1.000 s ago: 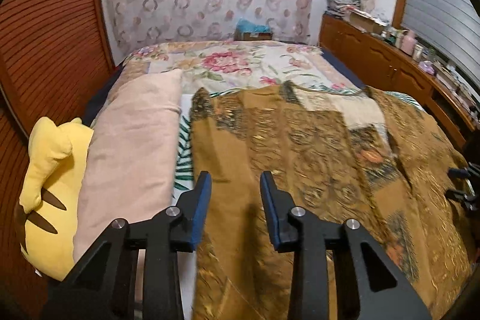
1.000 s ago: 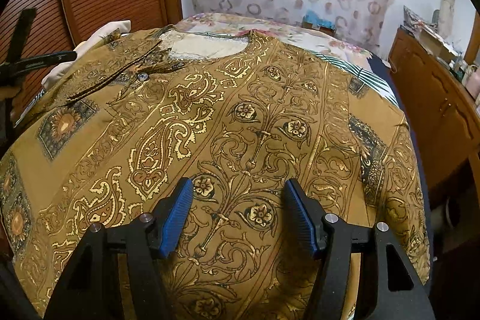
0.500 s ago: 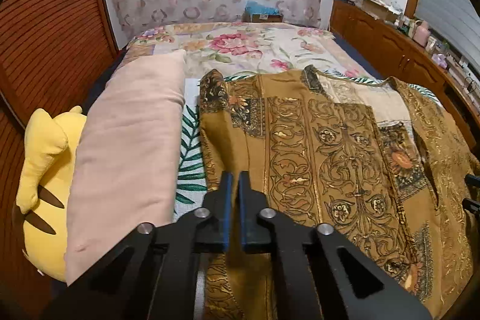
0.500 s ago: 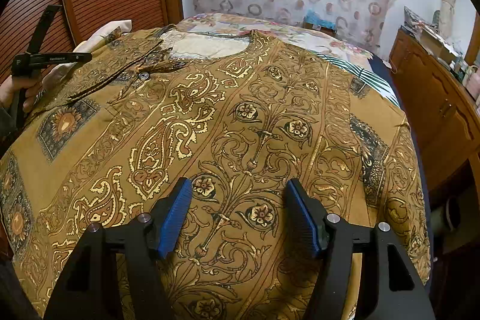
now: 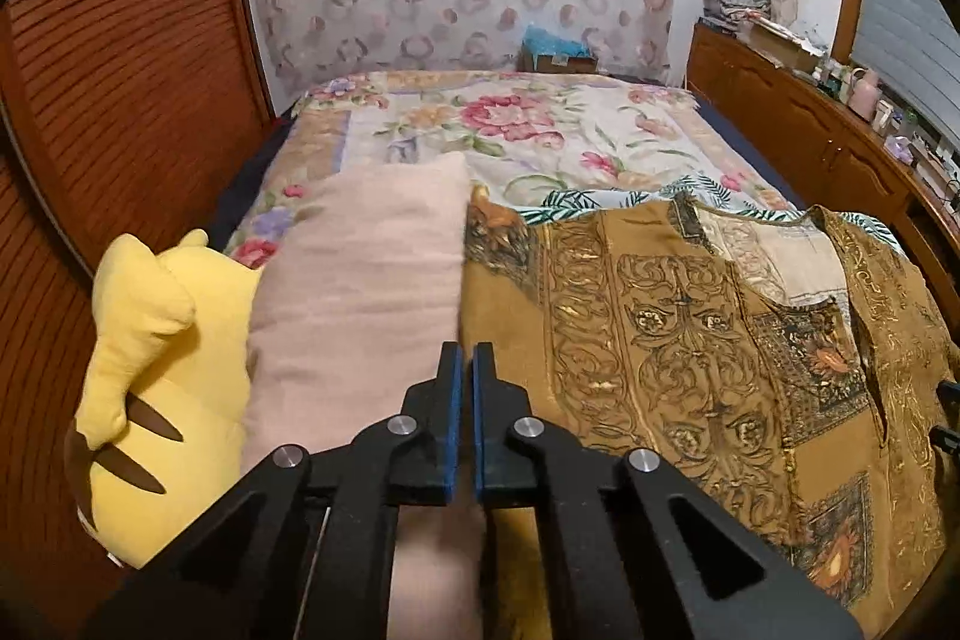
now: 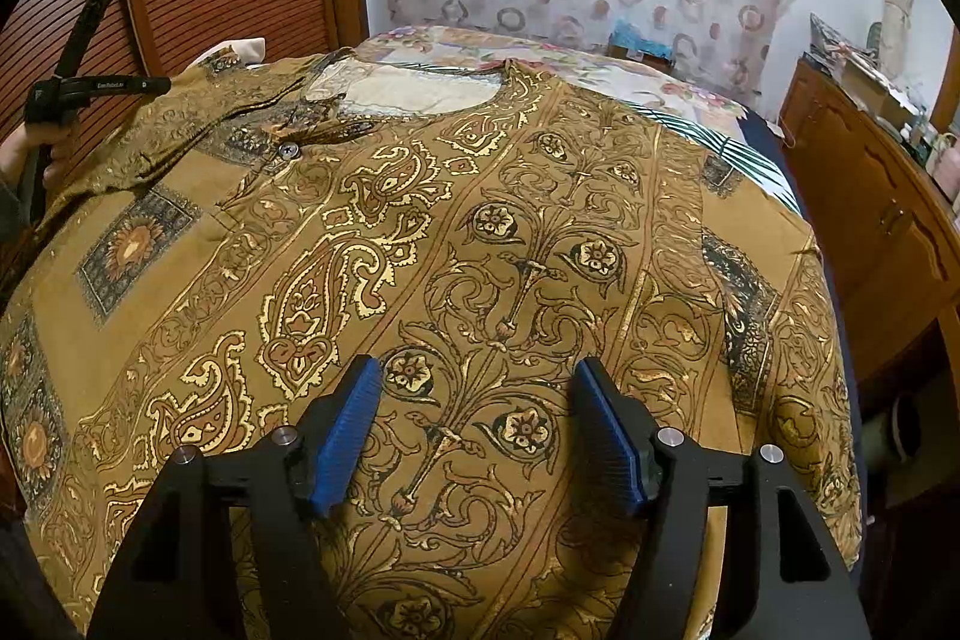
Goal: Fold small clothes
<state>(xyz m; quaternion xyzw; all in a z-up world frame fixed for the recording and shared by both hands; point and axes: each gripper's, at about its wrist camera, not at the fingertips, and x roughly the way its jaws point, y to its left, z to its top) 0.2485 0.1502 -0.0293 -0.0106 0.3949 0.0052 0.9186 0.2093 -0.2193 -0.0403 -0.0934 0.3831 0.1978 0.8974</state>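
Left gripper [image 5: 466, 370] fingers pressed together at the shirt [image 5: 690, 340] edge beside the pink pillow [image 5: 360, 292]; you cannot tell if fabric is pinched. Confirm before folding. Right gripper [image 6: 480, 400] fingers wide over the shirt, spread on the bed [image 5: 540, 130]. A second ago the left fingers stood apart.

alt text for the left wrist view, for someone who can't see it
The left gripper, jaws shut, points down at the left edge of a brown gold-patterned shirt spread on a floral bed; whether it pinches the cloth cannot be told. A pink pillow and a yellow plush toy lie to the shirt's left.
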